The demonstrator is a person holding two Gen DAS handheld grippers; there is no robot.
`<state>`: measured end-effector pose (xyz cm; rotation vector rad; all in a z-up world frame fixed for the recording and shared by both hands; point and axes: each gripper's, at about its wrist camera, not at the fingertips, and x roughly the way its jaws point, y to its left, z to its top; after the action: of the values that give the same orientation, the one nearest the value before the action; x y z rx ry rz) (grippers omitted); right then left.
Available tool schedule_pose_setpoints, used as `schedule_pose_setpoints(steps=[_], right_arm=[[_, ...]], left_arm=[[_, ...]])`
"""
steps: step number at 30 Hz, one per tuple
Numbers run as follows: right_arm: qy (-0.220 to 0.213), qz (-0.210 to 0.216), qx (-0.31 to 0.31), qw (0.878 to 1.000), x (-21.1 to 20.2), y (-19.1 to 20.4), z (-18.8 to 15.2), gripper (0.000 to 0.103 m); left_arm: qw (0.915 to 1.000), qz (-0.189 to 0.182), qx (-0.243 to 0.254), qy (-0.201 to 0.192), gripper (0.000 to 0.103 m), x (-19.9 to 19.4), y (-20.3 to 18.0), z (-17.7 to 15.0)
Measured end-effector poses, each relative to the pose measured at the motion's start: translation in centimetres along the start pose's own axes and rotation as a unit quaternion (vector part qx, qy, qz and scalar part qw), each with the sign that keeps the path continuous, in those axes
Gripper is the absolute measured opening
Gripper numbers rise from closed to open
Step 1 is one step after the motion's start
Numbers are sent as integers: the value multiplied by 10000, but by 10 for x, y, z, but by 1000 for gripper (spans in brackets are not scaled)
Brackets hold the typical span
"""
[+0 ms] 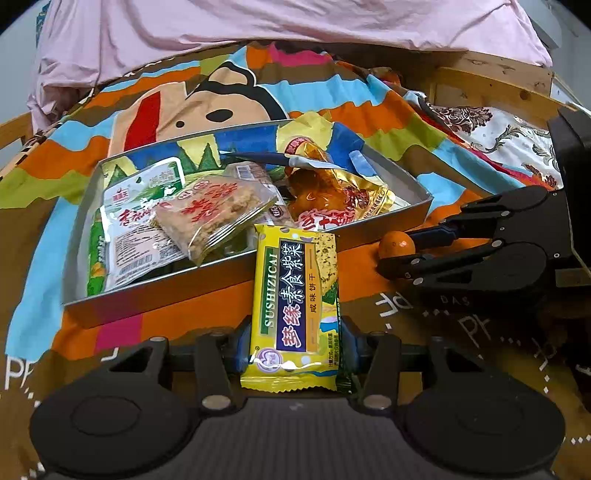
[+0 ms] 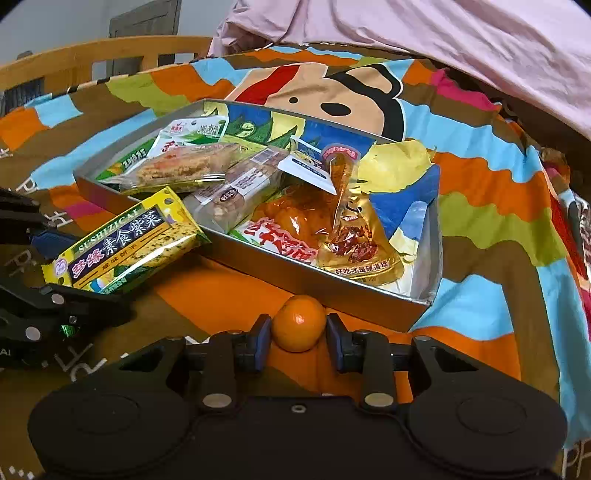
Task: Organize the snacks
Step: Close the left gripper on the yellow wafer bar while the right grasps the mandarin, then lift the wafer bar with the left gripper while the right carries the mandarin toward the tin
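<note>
The yellow cracker packet [image 1: 295, 306] stands lengthwise between the blue pads of the left gripper [image 1: 295, 350], both pads pressed against its lower edges; its top end reaches toward twelve o'clock and overlaps the near wall of the silver tray [image 1: 155, 295]; in the right wrist view the same packet [image 2: 125, 243] lies at nine o'clock, tilted, its far corner touching the tray's near wall [image 2: 314, 280]; the small orange [image 2: 299, 323] sits between the blue pads of the right gripper [image 2: 298, 338], the jaws drawn in to a narrow gap with the pads [image 2: 260, 338] against the fruit's sides, the fruit on the patterned bedsheet [image 2: 498, 206] just short of the tray; from the left wrist the orange [image 1: 396, 243] shows at three o'clock at the tips of the right gripper [image 1: 399, 251]; inside the tray lie a clear-wrapped crumbly cake [image 1: 214, 214], a white and green pouch [image 1: 136, 206] at its ten o'clock side, and a gold foil pouch [image 1: 340, 195] toward two o'clock; beyond the tray, at twelve o'clock, a pink quilt [image 1: 280, 22] is heaped.
</note>
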<state>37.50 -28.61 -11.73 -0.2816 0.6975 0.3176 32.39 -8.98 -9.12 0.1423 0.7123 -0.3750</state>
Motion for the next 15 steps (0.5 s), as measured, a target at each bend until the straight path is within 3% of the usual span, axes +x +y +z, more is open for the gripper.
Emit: schedule_pose_setpoints(steps=[15], right_arm=[[-316, 318, 305, 9985, -67, 30, -21, 34]], left_arm=[[9996, 23, -219, -149, 51, -42, 2, -17]])
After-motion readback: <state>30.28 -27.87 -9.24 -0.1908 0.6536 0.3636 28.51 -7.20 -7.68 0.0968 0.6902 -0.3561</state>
